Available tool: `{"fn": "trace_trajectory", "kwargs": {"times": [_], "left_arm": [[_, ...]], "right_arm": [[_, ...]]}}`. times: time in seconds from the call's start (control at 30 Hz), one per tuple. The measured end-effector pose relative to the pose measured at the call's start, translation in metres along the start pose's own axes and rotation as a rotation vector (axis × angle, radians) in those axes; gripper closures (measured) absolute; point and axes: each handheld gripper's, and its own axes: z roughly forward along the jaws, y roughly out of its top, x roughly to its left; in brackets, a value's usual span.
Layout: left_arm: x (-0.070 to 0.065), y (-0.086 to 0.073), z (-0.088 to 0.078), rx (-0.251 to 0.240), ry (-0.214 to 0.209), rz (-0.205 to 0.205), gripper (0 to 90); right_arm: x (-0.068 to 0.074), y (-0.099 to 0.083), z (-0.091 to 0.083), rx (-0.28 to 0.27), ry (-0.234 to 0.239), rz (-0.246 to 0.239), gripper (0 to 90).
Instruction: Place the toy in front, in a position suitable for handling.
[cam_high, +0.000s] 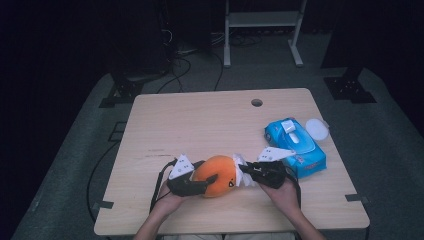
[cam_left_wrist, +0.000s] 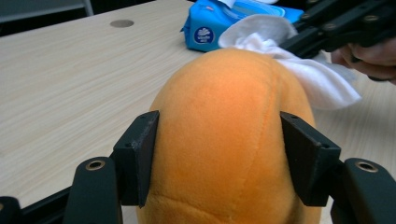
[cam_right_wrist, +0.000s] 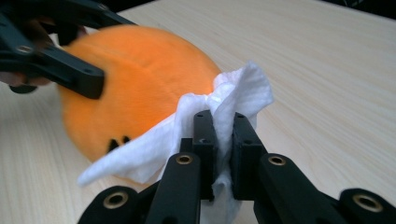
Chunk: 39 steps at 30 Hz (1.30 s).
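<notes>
An orange plush toy (cam_high: 220, 172) with small dark face marks lies near the table's front edge. My left gripper (cam_high: 206, 173) is shut on it from the left. In the left gripper view both pads (cam_left_wrist: 140, 154) press into the orange plush toy's (cam_left_wrist: 224, 116) sides. My right gripper (cam_high: 248, 172) comes in from the right, shut on a crumpled white wipe (cam_high: 240, 164). In the right gripper view the wipe (cam_right_wrist: 154, 144) is pinched between the jaws of the right gripper (cam_right_wrist: 224, 126) and rests against the toy (cam_right_wrist: 135, 79).
A blue pack of wet wipes (cam_high: 295, 145) lies at the table's right side, with a white round lid (cam_high: 316, 128) behind it. The light wooden table (cam_high: 200, 120) has a cable hole (cam_high: 256, 102) near its far edge. A white rack stands on the floor beyond.
</notes>
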Motion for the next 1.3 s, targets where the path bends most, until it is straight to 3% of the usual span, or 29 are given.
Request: {"fn": "trace_trajectory", "kwargs": {"times": [0.2, 0.43, 0.47, 0.57, 0.63, 0.7, 0.77, 0.87, 0.93, 1.0, 1.03, 1.1, 1.13, 1.23, 1.3], "left_arm": [[0.003, -0.002, -0.001, -0.004, 0.001, -0.023, 35.8], [0.000, -0.001, 0.002, -0.006, 0.006, -0.016, 36.3], [-0.002, 0.000, 0.002, -0.006, 0.006, -0.005, 36.3], [-0.011, 0.002, 0.004, -0.008, 0.002, 0.026, 36.2], [-0.021, 0.004, 0.007, -0.004, -0.002, 0.071, 36.2], [-0.034, 0.006, 0.010, 0.003, -0.005, 0.117, 35.2], [-0.037, 0.007, 0.010, 0.013, -0.017, 0.129, 32.9], [-0.034, 0.009, 0.007, 0.004, -0.068, 0.111, 30.8], [-0.028, 0.011, 0.005, 0.002, -0.076, 0.074, 26.3], [-0.021, 0.013, 0.005, 0.034, -0.035, 0.018, 16.3], [-0.017, 0.011, 0.006, 0.051, -0.026, -0.032, 12.4], [-0.011, 0.008, 0.008, 0.079, -0.043, -0.090, 11.8], [-0.010, 0.006, 0.008, 0.077, -0.065, -0.093, 15.0], [-0.015, 0.009, 0.005, 0.060, -0.052, -0.012, 33.1], [-0.020, 0.011, 0.004, 0.013, -0.036, 0.080, 40.0]], "right_arm": [[0.018, 0.008, -0.001, -0.050, 0.036, -0.064, 82.1], [0.000, -0.001, 0.004, -0.003, 0.020, 0.011, 82.2], [0.000, -0.001, 0.003, -0.007, 0.025, 0.023, 82.2], [0.007, 0.006, -0.001, -0.034, 0.030, -0.003, 82.1], [0.013, 0.012, -0.003, -0.060, 0.048, -0.023, 82.1], [0.017, 0.016, -0.005, -0.064, 0.053, -0.041, 82.1], [0.016, 0.015, -0.004, -0.055, 0.055, -0.041, 82.1], [0.008, 0.010, -0.005, -0.048, 0.076, 0.001, 82.1], [0.004, 0.009, -0.006, -0.035, 0.079, 0.002, 82.1], [0.004, 0.007, -0.006, -0.028, 0.076, -0.003, 82.1], [0.005, 0.007, -0.005, -0.026, 0.078, -0.005, 82.1], [0.006, 0.008, -0.004, -0.026, 0.082, -0.006, 82.1], [0.008, 0.008, -0.004, -0.026, 0.081, -0.008, 82.1], [0.012, 0.010, -0.004, -0.025, 0.069, -0.024, 82.1], [0.014, 0.011, -0.006, -0.037, 0.061, -0.027, 82.2]]}}
